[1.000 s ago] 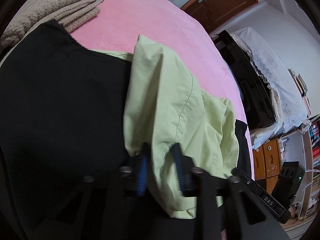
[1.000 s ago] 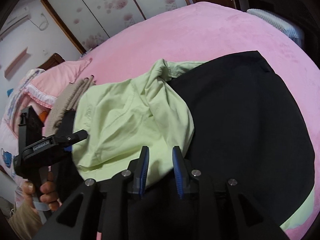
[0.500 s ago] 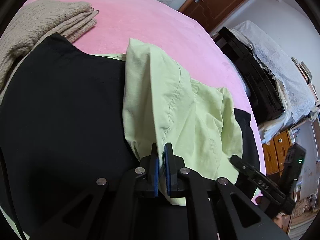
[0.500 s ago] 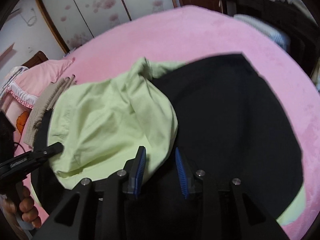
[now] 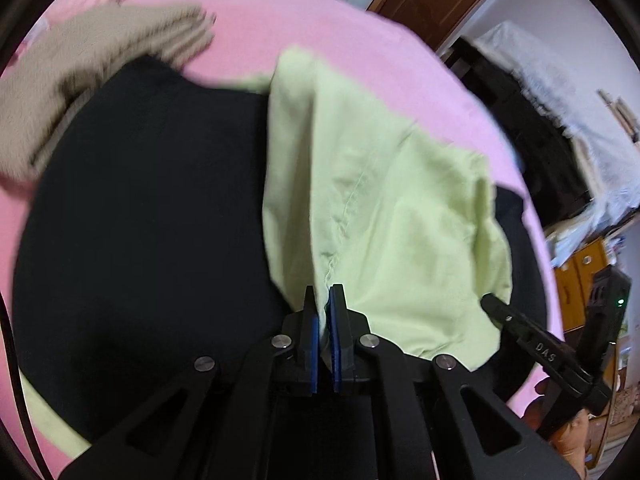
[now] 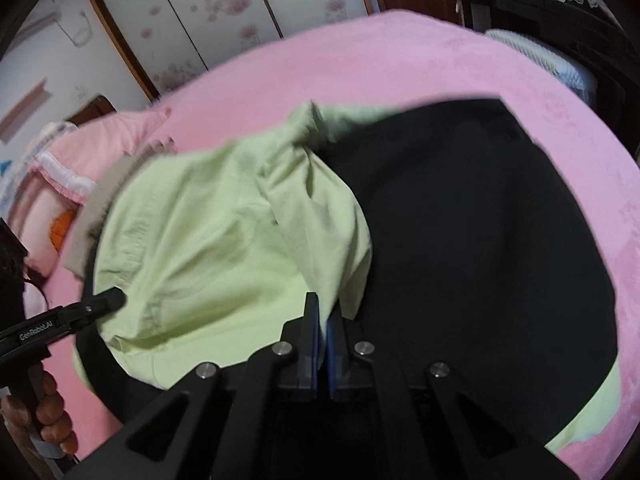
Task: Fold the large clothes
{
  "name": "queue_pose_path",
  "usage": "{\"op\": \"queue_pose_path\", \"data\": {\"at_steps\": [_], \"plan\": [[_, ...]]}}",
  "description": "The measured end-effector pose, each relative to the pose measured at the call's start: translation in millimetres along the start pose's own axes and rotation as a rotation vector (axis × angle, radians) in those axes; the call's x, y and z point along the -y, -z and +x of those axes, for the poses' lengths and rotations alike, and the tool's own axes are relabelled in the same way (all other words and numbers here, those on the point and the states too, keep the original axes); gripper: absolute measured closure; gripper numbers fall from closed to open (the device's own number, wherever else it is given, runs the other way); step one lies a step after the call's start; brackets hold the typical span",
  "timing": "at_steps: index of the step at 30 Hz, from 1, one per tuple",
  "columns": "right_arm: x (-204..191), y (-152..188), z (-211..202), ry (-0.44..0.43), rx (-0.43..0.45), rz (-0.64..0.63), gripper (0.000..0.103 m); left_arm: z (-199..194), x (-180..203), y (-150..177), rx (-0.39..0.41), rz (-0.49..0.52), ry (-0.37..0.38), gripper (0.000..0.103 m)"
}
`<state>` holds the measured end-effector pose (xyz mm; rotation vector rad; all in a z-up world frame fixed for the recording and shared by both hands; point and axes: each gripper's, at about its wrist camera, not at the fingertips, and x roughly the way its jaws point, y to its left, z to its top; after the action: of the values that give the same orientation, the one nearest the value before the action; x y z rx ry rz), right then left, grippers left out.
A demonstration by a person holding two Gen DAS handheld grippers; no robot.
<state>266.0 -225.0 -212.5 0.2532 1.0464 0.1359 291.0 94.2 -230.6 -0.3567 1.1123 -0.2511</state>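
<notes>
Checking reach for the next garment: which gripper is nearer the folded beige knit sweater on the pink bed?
Left. The left gripper, shut on the light green cotton shirt, sits on the side of the beige knit sweater. The right gripper grips the shirt's far side.

In the left wrist view, the dark garment [image 5: 152, 216] lies spread on the bed [image 5: 360, 52]. The light garment [image 5: 384, 216] lies on top of it, from the centre toward 3 o'clock. A knitted cloth [image 5: 80, 60] lies on the bed at 10 o'clock, behind the dark garment. At 2 o'clock, beside the bed, stands a cabinet [image 5: 532, 136]. In the right wrist view, a pillow [image 6: 92, 156] lies at 9 o'clock.
</notes>
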Motion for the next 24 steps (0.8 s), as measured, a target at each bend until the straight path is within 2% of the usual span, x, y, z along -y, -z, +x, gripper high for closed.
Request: {"op": "queue_pose_path", "data": {"at_steps": [3,6,9,10,11,12,14,16,20,24], "plan": [[-5,5,8,0.045,0.014,-0.044,0.101,11,-3,0,0.010,-0.006,-0.009,0.100],[-18,5,5,0.104,0.028,-0.119,0.095,11,-2,-3,0.018,-0.005,-0.008,0.098],[-25,6,-7,0.168,0.043,-0.167,0.082,7,-4,-3,0.023,-0.007,0.006,0.092],[-26,7,-14,0.177,0.054,-0.173,0.080,4,-7,-1,0.020,-0.013,0.013,0.086],[-27,8,-19,0.178,0.064,-0.174,0.079,0,-11,2,0.017,-0.018,0.016,0.073],[-27,9,-26,0.176,0.078,-0.170,0.079,-4,-12,2,0.025,-0.025,0.018,0.067],[-27,9,-38,0.167,0.102,-0.158,0.079,-13,-14,5,0.043,-0.028,0.008,0.048],[-28,9,-46,0.167,0.128,-0.153,0.079,-23,-10,6,0.069,-0.017,-0.039,0.039],[-56,5,-63,0.176,0.223,-0.197,0.079,-39,-6,11,0.100,-0.003,-0.065,0.038],[-86,-6,-65,0.131,0.264,-0.256,0.079,-54,-5,16,0.129,-0.015,-0.091,0.038]]}}
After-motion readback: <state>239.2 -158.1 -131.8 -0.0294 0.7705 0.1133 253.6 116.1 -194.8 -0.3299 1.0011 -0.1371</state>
